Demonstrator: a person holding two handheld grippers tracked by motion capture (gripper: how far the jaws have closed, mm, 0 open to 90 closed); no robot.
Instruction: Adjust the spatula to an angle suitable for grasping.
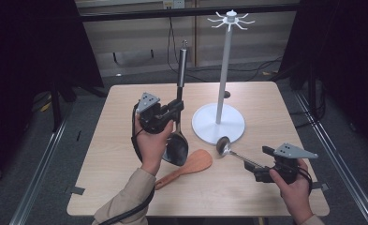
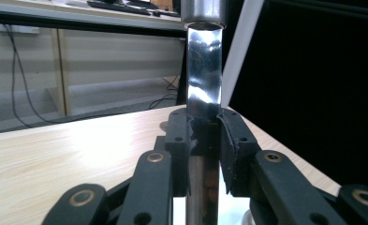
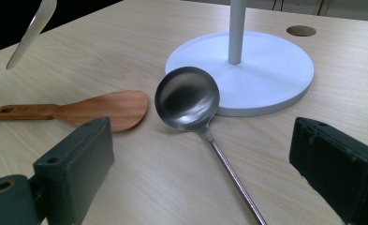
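Above the counter (image 1: 125, 197), left of the white stand (image 1: 222, 65), the left tool (image 1: 172, 108) has its jaws clamped on the steel handle of a large serving spoon (image 1: 177, 145). Spoon's long axis near vertical: bowl hangs down just over the counter, handle tip points up. In the left gripper view both pads press the shaft (image 2: 203, 89) from either side; grip looks firm.

Stand's hook ring (image 1: 231, 19) sits up and to the right of the handle tip, well apart. Judgement: the coming move is a lift and a carry rightward to bring the handle's end to a hook.

Right tool (image 1: 261, 161) rests low at the counter's near right, jaws wide apart, gripping nothing. Ladle (image 3: 187, 98) lies between them, bowl touching the stand's base. Wooden spatula (image 1: 191, 164) flat beside it.
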